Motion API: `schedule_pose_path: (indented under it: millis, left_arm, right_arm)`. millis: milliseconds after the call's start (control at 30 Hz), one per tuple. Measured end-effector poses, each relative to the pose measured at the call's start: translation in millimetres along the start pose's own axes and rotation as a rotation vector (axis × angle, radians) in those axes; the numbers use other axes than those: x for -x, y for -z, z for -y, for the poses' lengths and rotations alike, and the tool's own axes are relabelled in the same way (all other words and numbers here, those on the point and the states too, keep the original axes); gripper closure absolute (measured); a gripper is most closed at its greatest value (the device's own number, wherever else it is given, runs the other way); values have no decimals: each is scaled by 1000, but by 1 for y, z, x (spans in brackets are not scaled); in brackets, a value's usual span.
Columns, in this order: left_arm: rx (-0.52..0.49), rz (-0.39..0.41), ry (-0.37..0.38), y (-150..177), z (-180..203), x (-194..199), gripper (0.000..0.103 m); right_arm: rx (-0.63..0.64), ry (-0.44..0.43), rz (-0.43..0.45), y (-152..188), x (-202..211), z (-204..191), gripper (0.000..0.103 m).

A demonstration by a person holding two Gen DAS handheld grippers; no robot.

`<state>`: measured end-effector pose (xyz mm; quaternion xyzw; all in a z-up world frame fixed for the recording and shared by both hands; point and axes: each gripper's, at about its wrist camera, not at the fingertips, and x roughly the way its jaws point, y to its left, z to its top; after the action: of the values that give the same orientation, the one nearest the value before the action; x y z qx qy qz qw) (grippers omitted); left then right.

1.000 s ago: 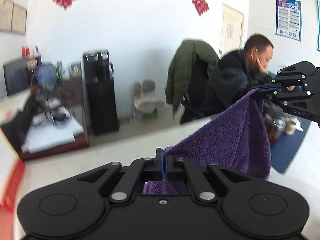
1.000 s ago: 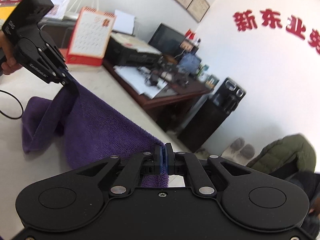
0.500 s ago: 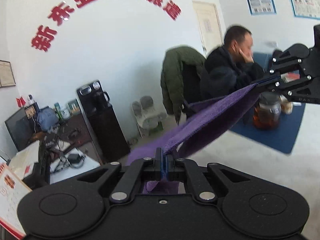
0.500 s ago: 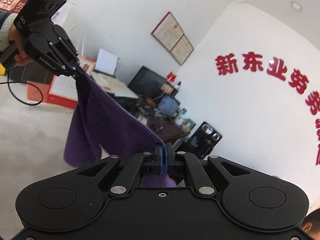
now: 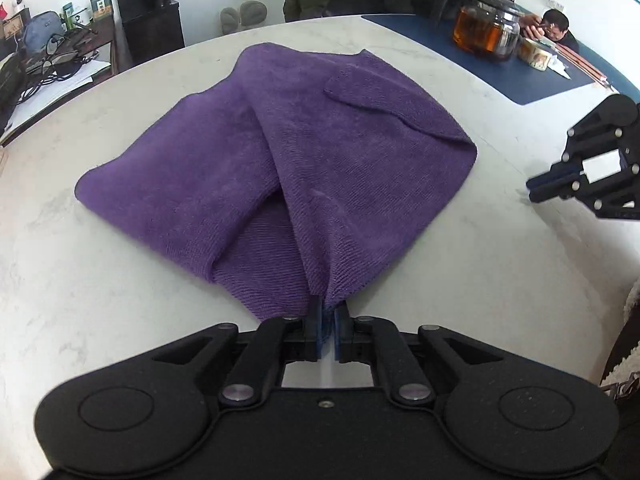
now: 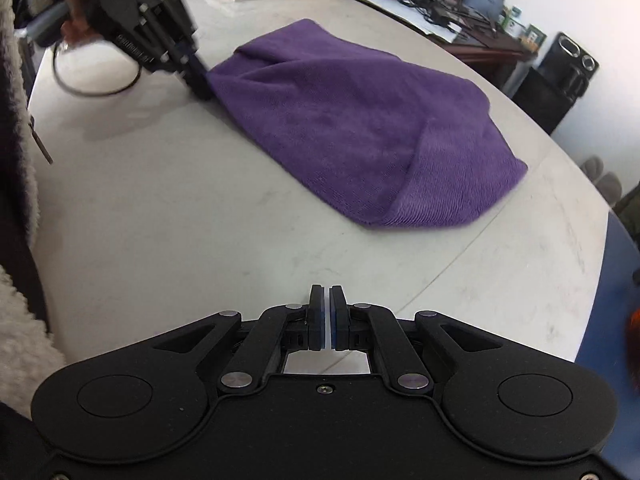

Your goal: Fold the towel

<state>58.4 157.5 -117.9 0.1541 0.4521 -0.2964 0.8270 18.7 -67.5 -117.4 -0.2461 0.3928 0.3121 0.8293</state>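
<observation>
Now the purple towel [image 5: 304, 152] lies bunched and roughly folded on the pale round table [image 5: 100, 300]. The left gripper [image 5: 328, 322] is clamped on the towel's near corner. The right gripper [image 6: 329, 312] sits well apart to the right, its jaws together with nothing between them, above bare tabletop. A glass teapot [image 5: 486, 34] stands on the far right.

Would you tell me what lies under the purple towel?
The purple towel rests folded on the pale table; a lower towel layer shows at its near edge. Anything beneath it stays covered.
</observation>
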Motion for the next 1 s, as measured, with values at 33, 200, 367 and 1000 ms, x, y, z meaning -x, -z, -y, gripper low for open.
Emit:
schedule_pose_path:
  millis: [33,200,367,1000]
  left_arm:
    - [-10,2,-5,-1,1,3,97]
    - [1,46,22,-2,7,26,86]
    - [64,113,49,-1,9,51,81]
    - [436,1,-363,-81,-39,-32,62]
  right_arm:
    - [-17,1,8,-5,2,2,99]
    - [-129,-4,75,-27,20,27,90]
    - [-176,-4,121,-37,27,40,83]
    - [-208,3,133,-96,-102,139,57]
